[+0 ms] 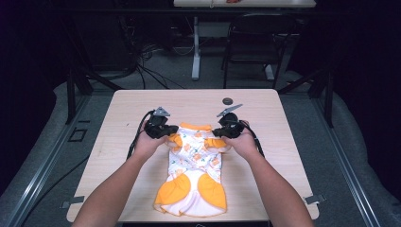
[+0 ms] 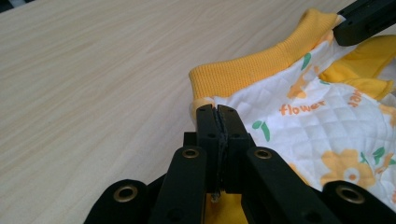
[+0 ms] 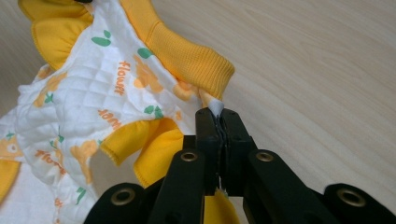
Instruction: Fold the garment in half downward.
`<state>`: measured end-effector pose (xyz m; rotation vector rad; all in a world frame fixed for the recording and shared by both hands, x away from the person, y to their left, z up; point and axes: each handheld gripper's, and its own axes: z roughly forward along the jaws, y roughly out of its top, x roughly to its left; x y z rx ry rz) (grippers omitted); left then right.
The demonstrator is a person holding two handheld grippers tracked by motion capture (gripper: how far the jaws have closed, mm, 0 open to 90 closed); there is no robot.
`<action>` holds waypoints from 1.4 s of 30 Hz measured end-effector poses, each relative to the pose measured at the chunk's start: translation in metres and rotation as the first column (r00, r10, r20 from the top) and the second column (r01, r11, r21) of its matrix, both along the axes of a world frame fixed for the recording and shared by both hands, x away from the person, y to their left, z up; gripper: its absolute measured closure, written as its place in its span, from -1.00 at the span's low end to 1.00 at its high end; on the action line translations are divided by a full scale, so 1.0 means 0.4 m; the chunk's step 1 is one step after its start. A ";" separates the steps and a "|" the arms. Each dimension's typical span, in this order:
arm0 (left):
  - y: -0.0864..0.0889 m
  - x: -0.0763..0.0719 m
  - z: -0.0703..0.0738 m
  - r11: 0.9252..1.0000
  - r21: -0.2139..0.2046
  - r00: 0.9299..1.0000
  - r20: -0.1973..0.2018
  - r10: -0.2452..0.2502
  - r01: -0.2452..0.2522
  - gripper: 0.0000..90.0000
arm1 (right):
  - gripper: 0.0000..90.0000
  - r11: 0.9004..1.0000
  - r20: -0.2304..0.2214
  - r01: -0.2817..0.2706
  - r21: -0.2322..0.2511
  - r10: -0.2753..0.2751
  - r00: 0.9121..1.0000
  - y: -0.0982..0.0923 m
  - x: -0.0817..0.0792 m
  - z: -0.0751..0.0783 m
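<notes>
Nearest the camera: two forearms entering from the bottom edge, one hand per gripper. One garment (image 1: 193,168) on the table (image 1: 118,137), a small quilted white piece with orange flower print, lying along the near-centre of the tabletop. Two large orange patches at its near end, close to the front table edge. Two orange ruffled sleeves at its far end, one by each gripper. One orange ribbed collar (image 2: 243,72) across the far end.

At mid-table: two grippers, each carrying one grey three-cornered plate and one trailing cable. Left gripper (image 1: 165,131) at the garment's left shoulder, jaws pressed together with a thin edge of fabric pinched between them, just below the collar's end. Right gripper (image 3: 218,114) at the garment's right shoulder, jaws likewise clamped, a small tuft of white fabric showing at the tips beside the collar's other end. Far end of the garment raised slightly between the two grips; near end resting flat on the wood.

Beyond the garment: one small dark round object (image 1: 228,100) on the far part of the table, well apart from the cloth. No containers on the table.

Farthest: one dark chair (image 1: 257,40) and a second table (image 1: 243,4) behind it, loose cables on the floor.
</notes>
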<state>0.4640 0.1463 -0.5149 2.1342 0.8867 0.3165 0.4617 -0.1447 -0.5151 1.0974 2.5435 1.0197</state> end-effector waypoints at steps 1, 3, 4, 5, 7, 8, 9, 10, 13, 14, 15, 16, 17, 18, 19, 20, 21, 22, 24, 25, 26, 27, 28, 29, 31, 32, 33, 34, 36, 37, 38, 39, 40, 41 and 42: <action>0.001 0.000 0.004 1.000 -0.008 1.000 0.001 0.003 -0.003 0.98 | 0.94 1.000 0.002 0.003 0.002 -0.003 1.000 -0.001 0.000 0.003; 0.002 0.000 0.013 1.000 -0.017 1.000 0.012 0.007 -0.007 0.98 | 0.94 1.000 0.004 0.010 0.002 -0.010 1.000 -0.002 0.001 0.011; 0.003 -0.001 0.017 1.000 -0.016 1.000 0.011 0.005 -0.005 0.98 | 0.94 1.000 0.012 0.009 0.007 -0.009 1.000 -0.001 0.002 0.017; 0.003 -0.001 0.021 1.000 -0.020 1.000 0.013 0.007 -0.007 0.98 | 0.94 1.000 0.019 0.012 0.008 -0.012 1.000 0.000 0.002 0.021; 0.006 -0.001 0.030 1.000 -0.021 1.000 0.023 0.010 -0.009 0.98 | 0.94 1.000 0.032 0.005 0.006 -0.006 0.999 0.003 0.002 0.037; 0.008 0.000 0.034 1.000 -0.026 1.000 0.028 0.012 -0.011 0.98 | 0.94 1.000 0.046 0.002 0.005 -0.003 0.999 0.005 0.001 0.046; 0.011 0.000 0.040 1.000 -0.029 0.999 0.030 0.013 -0.012 0.98 | 0.94 1.000 0.052 0.001 0.011 -0.002 0.999 0.006 0.001 0.050; 0.013 0.001 0.045 0.999 -0.035 0.999 0.032 0.014 -0.013 0.98 | 0.94 1.000 0.051 0.002 0.011 -0.003 0.999 0.006 0.001 0.057; 0.018 -0.001 0.063 0.999 -0.045 0.999 0.050 0.018 -0.016 0.98 | 0.94 1.000 0.071 -0.006 0.003 0.006 0.997 0.010 0.001 0.075; 0.020 -0.001 0.068 0.999 -0.048 0.998 0.052 0.017 -0.015 0.98 | 0.94 1.000 0.081 -0.006 0.003 0.006 0.997 0.012 0.001 0.082; 0.021 -0.002 0.073 0.999 -0.050 0.998 0.059 0.021 -0.018 0.98 | 0.94 1.000 0.086 -0.008 -0.003 0.008 0.996 0.014 0.001 0.091; 0.024 -0.003 0.079 0.998 -0.053 0.998 0.064 0.020 -0.017 0.98 | 0.94 1.000 0.097 -0.009 -0.004 0.009 0.995 0.015 0.000 0.098; 0.026 -0.003 0.085 0.998 -0.057 0.998 0.064 0.019 -0.015 0.98 | 0.94 1.000 0.104 -0.015 -0.008 0.016 0.994 0.017 0.000 0.105; 0.027 -0.004 0.091 0.998 -0.057 0.998 0.068 0.019 -0.015 0.98 | 0.94 1.000 0.108 -0.017 -0.015 0.019 0.994 0.019 -0.001 0.112; 0.029 -0.004 0.097 0.998 -0.059 0.997 0.074 0.020 -0.015 0.98 | 0.94 1.000 0.117 -0.018 -0.015 0.020 0.993 0.021 -0.001 0.119; 0.029 -0.006 0.103 0.998 -0.061 0.996 0.083 0.020 -0.015 0.98 | 0.94 1.000 0.124 -0.020 -0.014 0.021 0.992 0.022 -0.001 0.124; 0.030 -0.007 0.108 0.998 -0.057 0.996 0.083 0.015 -0.011 0.98 | 0.94 1.000 0.131 -0.019 -0.022 0.022 0.991 0.024 -0.003 0.132; 0.030 -0.009 0.113 0.998 -0.060 0.996 0.093 0.016 -0.010 0.98 | 0.94 0.999 0.138 -0.021 -0.029 0.024 0.990 0.025 -0.004 0.136; 0.033 -0.013 0.122 0.998 -0.068 0.995 0.099 0.014 -0.007 0.98 | 0.94 0.999 0.156 -0.027 -0.045 0.034 0.987 0.029 -0.006 0.145; 0.034 -0.015 0.124 0.997 -0.071 0.995 0.104 0.015 -0.007 0.98 | 0.94 0.998 0.160 -0.031 -0.048 0.039 0.986 0.030 -0.008 0.150; 0.036 -0.016 0.127 0.997 -0.074 0.994 0.107 0.013 -0.005 0.98 | 0.94 0.999 0.166 -0.031 -0.044 0.038 0.985 0.030 -0.009 0.152; 0.038 -0.018 0.130 0.997 -0.077 0.994 0.108 0.015 -0.006 0.98 | 0.94 0.999 0.169 -0.033 -0.042 0.040 0.985 0.031 -0.010 0.155; 0.040 -0.019 0.134 0.997 -0.077 0.994 0.109 0.016 -0.007 0.98 | 0.94 0.999 0.174 -0.033 -0.041 0.040 0.984 0.031 -0.010 0.157; 0.041 -0.020 0.138 0.997 -0.076 0.993 0.114 0.013 -0.005 0.98 | 0.94 0.999 0.177 -0.036 -0.038 0.043 0.983 0.031 -0.010 0.160; 0.041 -0.022 0.148 0.997 -0.077 0.992 0.124 0.010 0.000 0.98 | 0.94 0.999 0.183 -0.037 -0.039 0.043 0.982 0.032 -0.011 0.166; 0.041 -0.024 0.152 0.997 -0.075 0.992 0.129 0.009 0.001 0.98 | 0.94 0.999 0.185 -0.036 -0.036 0.042 0.982 0.032 -0.011 0.169; 0.041 -0.026 0.154 0.997 -0.080 0.991 0.131 0.009 0.002 0.98 | 0.94 0.999 0.186 -0.036 -0.035 0.042 0.982 0.032 -0.011 0.172; 0.042 -0.027 0.155 0.997 -0.077 0.992 0.130 0.004 0.006 0.98 | 0.94 0.999 0.187 -0.036 -0.031 0.041 0.982 0.032 -0.012 0.173; 0.042 -0.032 0.153 0.997 -0.077 0.992 0.129 -0.001 0.011 0.98 | 0.94 0.999 0.188 -0.039 -0.028 0.043 0.981 0.033 -0.015 0.172; 0.042 -0.034 0.152 0.997 -0.073 0.992 0.125 -0.009 0.019 0.98 | 0.94 0.999 0.187 -0.041 -0.028 0.046 0.981 0.033 -0.018 0.170; 0.042 -0.037 0.149 0.997 -0.076 0.992 0.124 -0.015 0.025 0.98 | 0.94 0.999 0.184 -0.044 -0.028 0.049 0.982 0.033 -0.020 0.168; 0.043 -0.041 0.147 0.996 -0.078 0.992 0.122 -0.024 0.034 0.98 | 0.94 0.998 0.184 -0.048 -0.031 0.053 0.982 0.032 -0.024 0.166; 0.045 -0.045 0.146 0.996 -0.075 0.993 0.117 -0.035 0.044 0.98 | 0.93 0.998 0.182 -0.053 -0.032 0.058 0.982 0.031 -0.027 0.164; 0.046 -0.048 0.144 0.996 -0.074 0.992 0.117 -0.042 0.051 0.98 | 0.93 0.998 0.182 -0.055 -0.034 0.061 0.981 0.029 -0.030 0.162; 0.045 -0.052 0.142 0.996 -0.073 0.992 0.116 -0.047 0.056 0.98 | 0.93 0.998 0.178 -0.060 -0.030 0.064 0.982 0.027 -0.033 0.161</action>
